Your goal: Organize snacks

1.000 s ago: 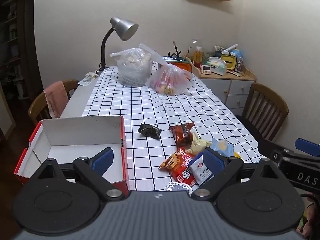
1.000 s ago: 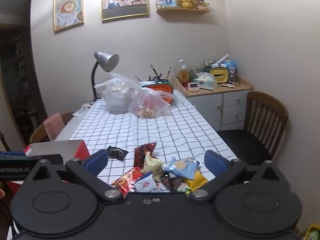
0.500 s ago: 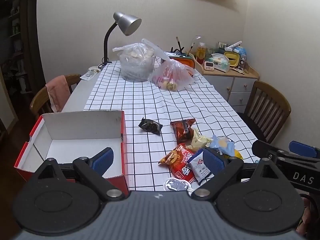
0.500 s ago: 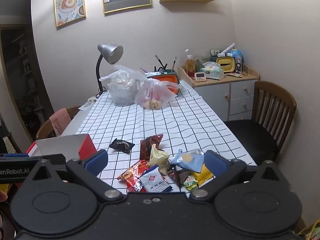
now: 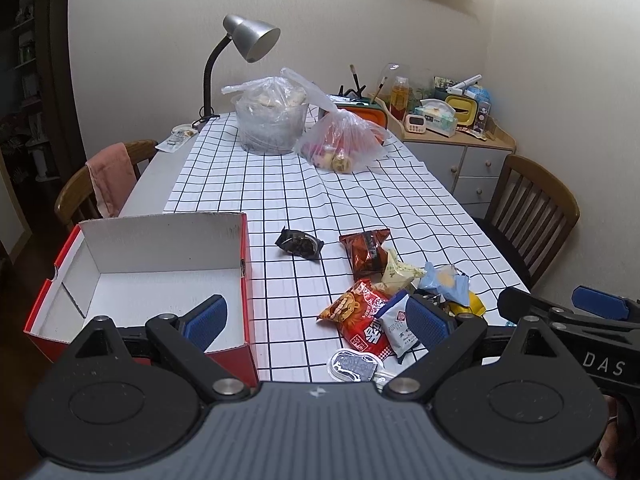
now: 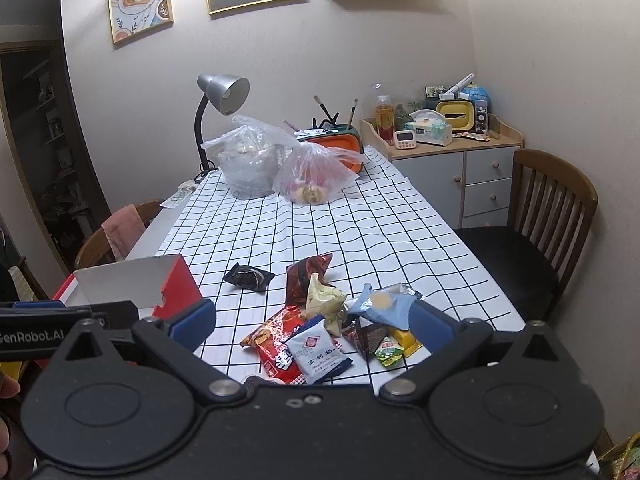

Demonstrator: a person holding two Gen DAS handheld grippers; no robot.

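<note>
An open red box with a white inside (image 5: 160,276) (image 6: 176,280) stands at the near left of the table. A heap of snack packets lies near the front edge: a red packet (image 5: 360,316) (image 6: 276,344), a white and blue packet (image 5: 398,328) (image 6: 318,350), a pale blue packet (image 5: 446,282) (image 6: 380,304), a brown packet (image 5: 366,252) (image 6: 306,276) and a black packet (image 5: 300,242) (image 6: 248,277) lying apart. My left gripper (image 5: 318,318) hangs open above the table's front edge, holding nothing. My right gripper (image 6: 314,322) is open over the heap, also holding nothing.
Two clear plastic bags (image 5: 276,120) (image 5: 344,144) and a grey desk lamp (image 5: 244,40) stand at the far end of the checked tablecloth (image 5: 280,184). Wooden chairs flank the table at left (image 5: 92,184) and right (image 5: 532,208). A cabinet (image 6: 460,160) holds small items.
Both grippers have risen and drawn back a little, so the table and snacks sit lower and closer in view. Nothing was picked up; both stay open.
</note>
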